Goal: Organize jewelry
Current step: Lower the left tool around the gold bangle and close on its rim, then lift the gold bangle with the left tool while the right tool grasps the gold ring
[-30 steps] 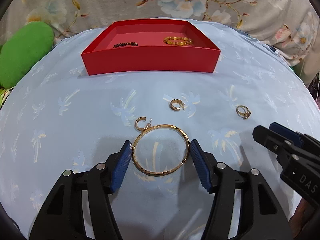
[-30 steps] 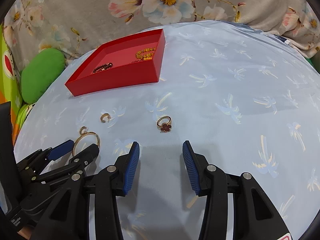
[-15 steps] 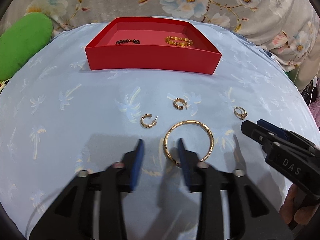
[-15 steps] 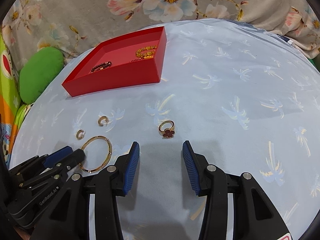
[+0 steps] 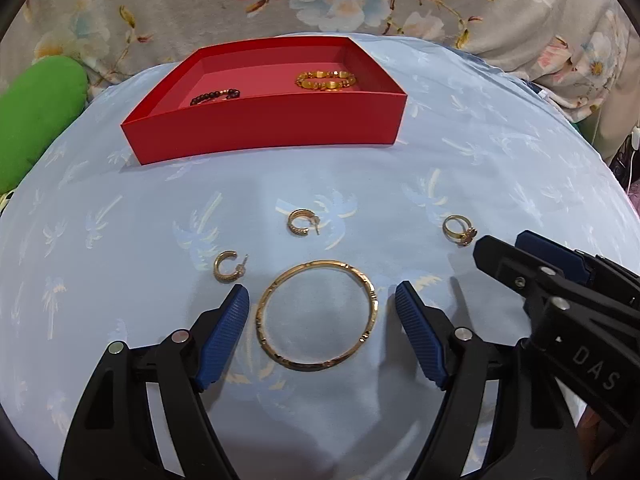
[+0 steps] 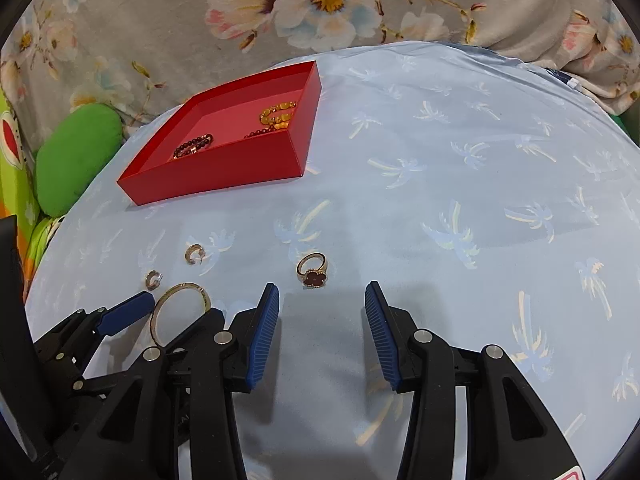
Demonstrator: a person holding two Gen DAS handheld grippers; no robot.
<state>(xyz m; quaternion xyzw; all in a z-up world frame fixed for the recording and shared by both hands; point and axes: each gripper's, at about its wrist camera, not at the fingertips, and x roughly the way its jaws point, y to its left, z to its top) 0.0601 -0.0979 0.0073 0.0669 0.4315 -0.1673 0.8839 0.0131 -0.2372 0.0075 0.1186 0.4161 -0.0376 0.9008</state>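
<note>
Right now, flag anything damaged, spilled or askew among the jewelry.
Nothing stands out. The gold bangle, two hoop earrings and ring lie loose but intact on the cloth; two bracelets rest in the red tray.

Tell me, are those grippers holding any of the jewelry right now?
No. The left gripper is open around the gold bangle lying on the cloth, pads apart from it; the right gripper is open and empty.

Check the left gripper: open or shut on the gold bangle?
Open. The left gripper straddles the gold bangle, which lies flat on the cloth, with gaps at both pads.
</note>
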